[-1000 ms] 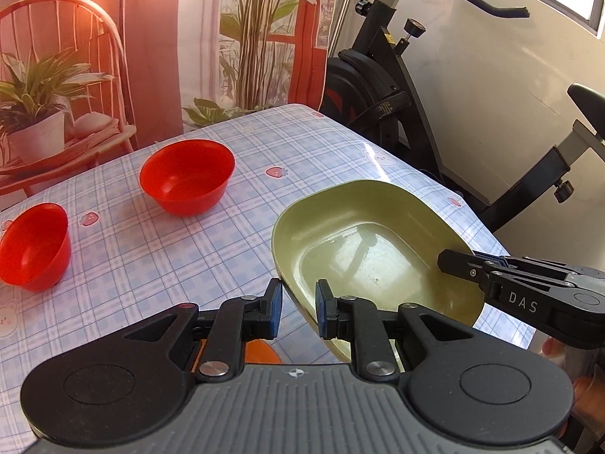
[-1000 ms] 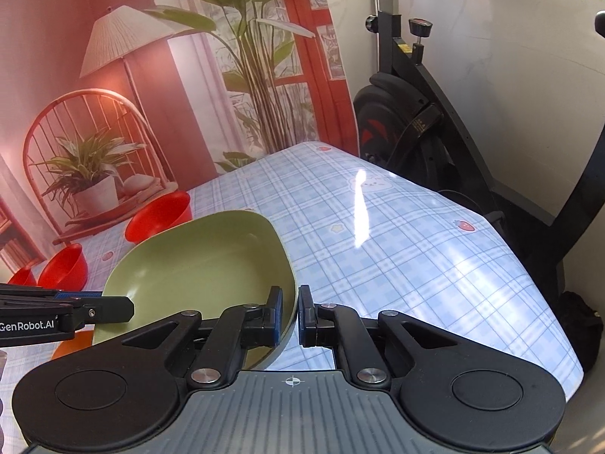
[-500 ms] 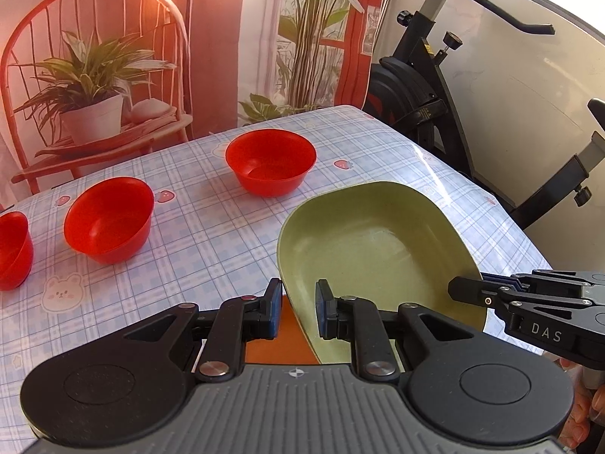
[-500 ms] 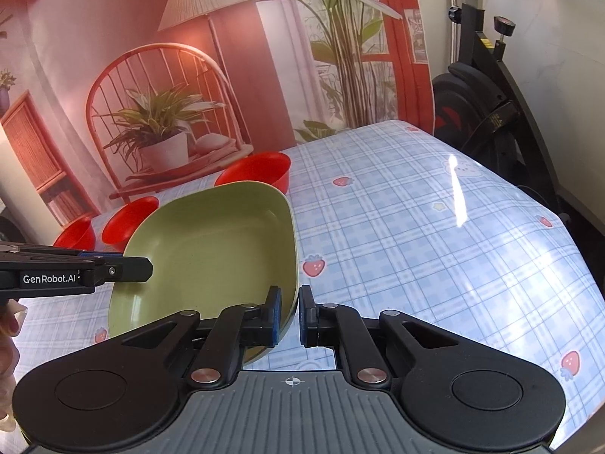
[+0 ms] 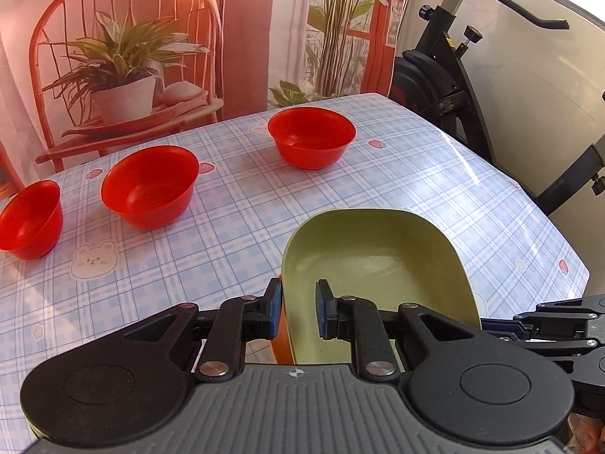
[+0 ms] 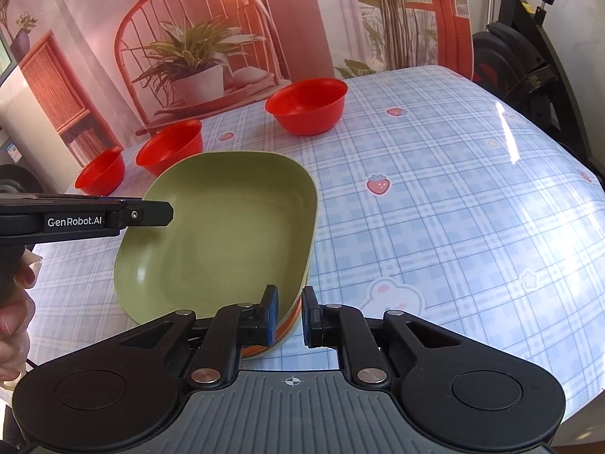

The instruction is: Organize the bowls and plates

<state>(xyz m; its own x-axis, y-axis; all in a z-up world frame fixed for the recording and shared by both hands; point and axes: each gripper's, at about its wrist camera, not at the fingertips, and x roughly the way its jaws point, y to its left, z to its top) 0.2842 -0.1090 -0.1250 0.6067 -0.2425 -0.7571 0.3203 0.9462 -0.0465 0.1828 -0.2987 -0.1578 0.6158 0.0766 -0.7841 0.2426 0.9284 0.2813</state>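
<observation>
**Technician A:** What changed over the last second?

**Technician B:** The green plate [image 6: 223,227] came down. One second before, both grippers carried it clear of the bench [image 6: 435,189]. At this moment it sat on an orange plate [image 6: 261,350], of which only an edge showed beneath its near rim. The views also swung left, so three red bowls [image 5: 312,136] [image 5: 149,185] [image 5: 30,219] appeared where fewer had shown.

**Technician A:** And the state of the fingers?

**Technician B:** The left gripper [image 5: 298,310] had widened. Its fingers [image 5: 275,312] straddled the plate's left rim with a visible gap, so the grip appeared released. The right gripper [image 6: 289,319] also stood slightly parted. Its fingers [image 6: 270,317] bracketed the right rim and the orange edge, and firm contact could not be confirmed.

**Technician A:** What did that mean for the task?

**Technician B:** Judging by the seating, the plate stacking step was essentially complete. The green plate lay near the bench's front edge, well apart from the bowls. The bowls stood separately along the far side, unstacked. The probable next requirement was withdrawal of both grippers without dragging the rim, then nesting of the bowls.
</observation>
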